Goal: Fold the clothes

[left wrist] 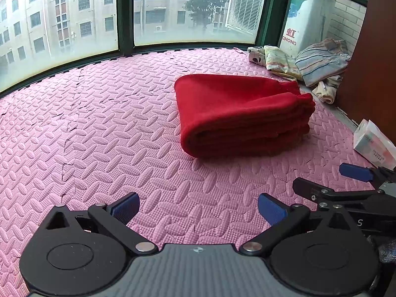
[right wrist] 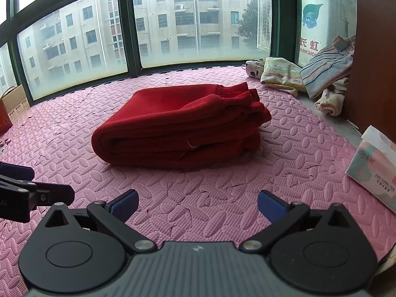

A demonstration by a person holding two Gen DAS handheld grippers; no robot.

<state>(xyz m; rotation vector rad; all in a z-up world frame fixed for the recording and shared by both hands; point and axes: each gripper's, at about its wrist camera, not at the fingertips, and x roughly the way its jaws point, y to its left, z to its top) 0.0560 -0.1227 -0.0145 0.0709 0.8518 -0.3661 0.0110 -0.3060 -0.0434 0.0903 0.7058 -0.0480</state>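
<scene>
A red garment (left wrist: 242, 116) lies folded into a thick stack on the pink foam mat (left wrist: 99, 128); it also shows in the right wrist view (right wrist: 178, 128). My left gripper (left wrist: 198, 208) is open and empty, held above the mat in front of the stack. My right gripper (right wrist: 198, 205) is open and empty, also short of the stack. The right gripper's blue-tipped fingers (left wrist: 356, 172) show at the right edge of the left wrist view. The left gripper's finger (right wrist: 17, 173) shows at the left edge of the right wrist view.
A heap of striped and pale clothes (left wrist: 319, 61) lies in the far right corner, also in the right wrist view (right wrist: 324, 74). A tissue pack (right wrist: 373, 170) lies at the right by a brown cabinet (right wrist: 371, 49). A cardboard box (right wrist: 12, 104) stands far left. Windows bound the mat's far side.
</scene>
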